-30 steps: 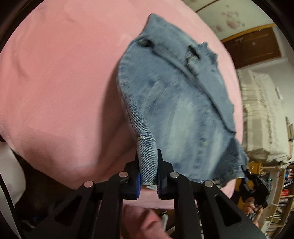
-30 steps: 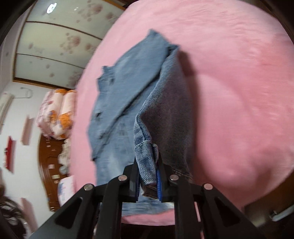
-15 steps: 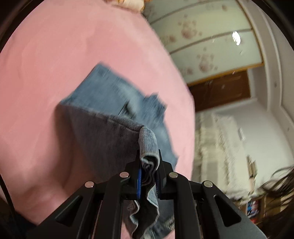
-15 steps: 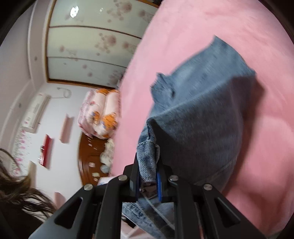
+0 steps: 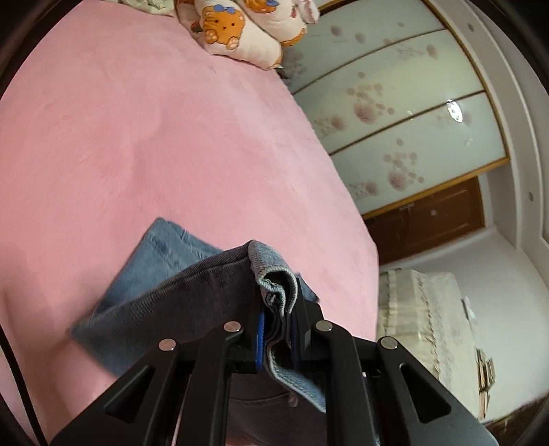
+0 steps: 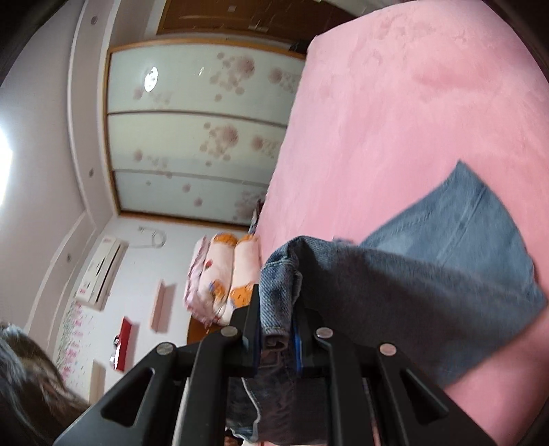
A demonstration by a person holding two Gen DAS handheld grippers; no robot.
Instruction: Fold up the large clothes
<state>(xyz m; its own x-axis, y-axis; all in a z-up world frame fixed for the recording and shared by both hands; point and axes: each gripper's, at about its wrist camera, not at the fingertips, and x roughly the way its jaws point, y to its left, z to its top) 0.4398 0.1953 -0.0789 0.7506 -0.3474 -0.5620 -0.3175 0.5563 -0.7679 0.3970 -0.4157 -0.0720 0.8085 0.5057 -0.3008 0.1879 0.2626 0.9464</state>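
Denim jacket [image 5: 192,284] was pinched at its hem by both the left gripper [image 5: 278,338] and right gripper [image 6: 277,338], lifted off the pink bed [image 5: 171,137], probably to fold it over.

Setting: home bedroom. Evidence: bed under a pink plush cover [image 5: 171,137], cartoon-print pillows [image 5: 240,31] at its far end, sliding wardrobe doors [image 5: 394,113] with a floral pattern, brown wooden cabinet [image 5: 429,219]. Wall-mounted air conditioner [image 6: 103,271] visible in right wrist view.
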